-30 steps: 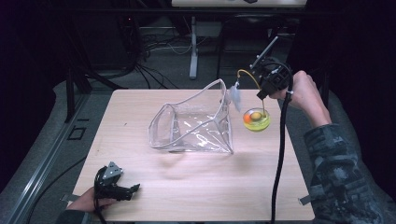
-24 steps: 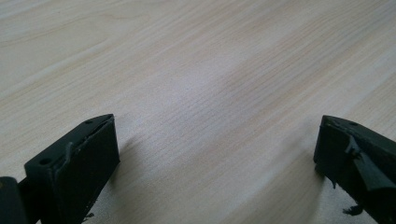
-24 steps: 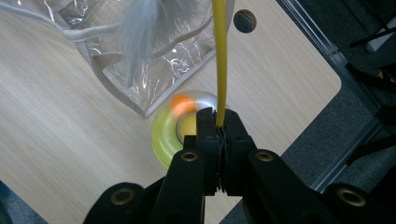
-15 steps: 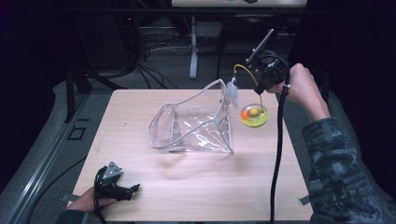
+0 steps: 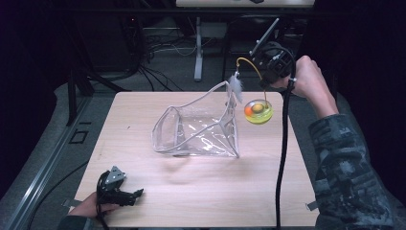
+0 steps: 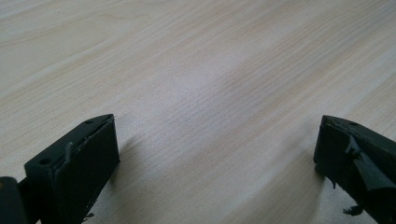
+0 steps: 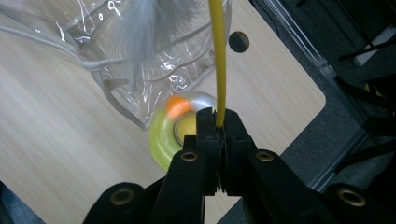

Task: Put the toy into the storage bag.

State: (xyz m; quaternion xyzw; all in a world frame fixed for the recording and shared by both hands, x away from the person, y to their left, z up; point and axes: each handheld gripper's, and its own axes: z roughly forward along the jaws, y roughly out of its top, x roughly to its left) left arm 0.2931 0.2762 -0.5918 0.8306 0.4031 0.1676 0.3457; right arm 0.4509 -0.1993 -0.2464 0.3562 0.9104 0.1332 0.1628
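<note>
Right gripper (image 7: pixel 218 126): jaws pinched tight on a yellow wand (image 7: pixel 217 60).
Feather (image 5: pixel 235 84): ahead, above the clear bag (image 5: pixel 201 132).
Yellow dish (image 5: pixel 258 113): just beneath, near the table (image 5: pixel 158 191) far-right edge.
Left gripper (image 6: pixel 217 154): jaws wide, holding nothing, bare wood ahead.
Writing: none legible.

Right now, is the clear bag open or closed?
Open. The clear bag lies on the table with its rimmed mouth gaping toward the right, beside the feather that the right gripper dangles on a yellow wire.
</note>
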